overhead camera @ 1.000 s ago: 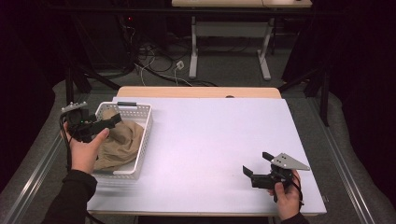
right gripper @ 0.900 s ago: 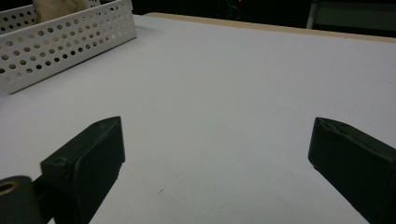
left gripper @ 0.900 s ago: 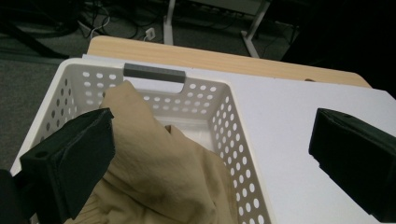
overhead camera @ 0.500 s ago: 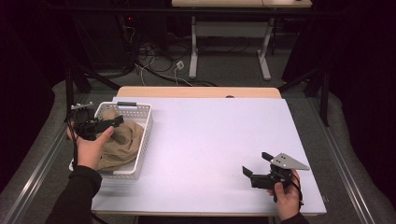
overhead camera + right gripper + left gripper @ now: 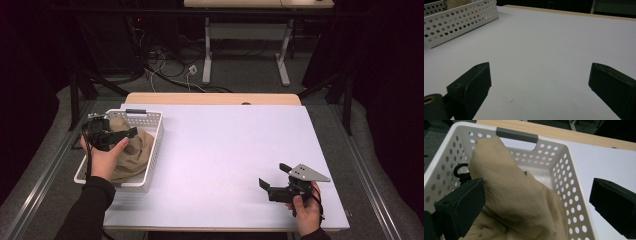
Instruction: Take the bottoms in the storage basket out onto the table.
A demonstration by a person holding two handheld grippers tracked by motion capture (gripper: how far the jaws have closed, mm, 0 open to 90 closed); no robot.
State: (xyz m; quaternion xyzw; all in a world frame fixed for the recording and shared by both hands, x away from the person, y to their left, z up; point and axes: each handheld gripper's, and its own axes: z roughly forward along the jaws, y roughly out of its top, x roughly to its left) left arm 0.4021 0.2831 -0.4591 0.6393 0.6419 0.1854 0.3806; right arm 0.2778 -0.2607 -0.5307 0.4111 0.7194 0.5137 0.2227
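A white perforated basket (image 5: 152, 145) stands at the table's left and holds a crumpled tan cloth (image 5: 135, 150). My left gripper (image 5: 120, 131) hovers just over that cloth, held from the near side by a hand. In the left gripper view, the left gripper (image 5: 536, 192) is open, its jaws wide apart on either side of a raised fold of the cloth (image 5: 506, 185). The basket's grey handle (image 5: 517, 135) lies beyond. My right gripper (image 5: 274, 176) rests low at the table's near right, open and with nothing in it. The right gripper (image 5: 540, 72) faces bare table.
The white tabletop (image 5: 230, 145) has a wooden strip (image 5: 210, 98) along its far edge. The basket (image 5: 459, 21) shows far left in the right gripper view. Cables and table legs lie on the floor behind the table.
My left gripper has shifted slightly to the right over the cloth in the basket. The right gripper has stayed where it was.
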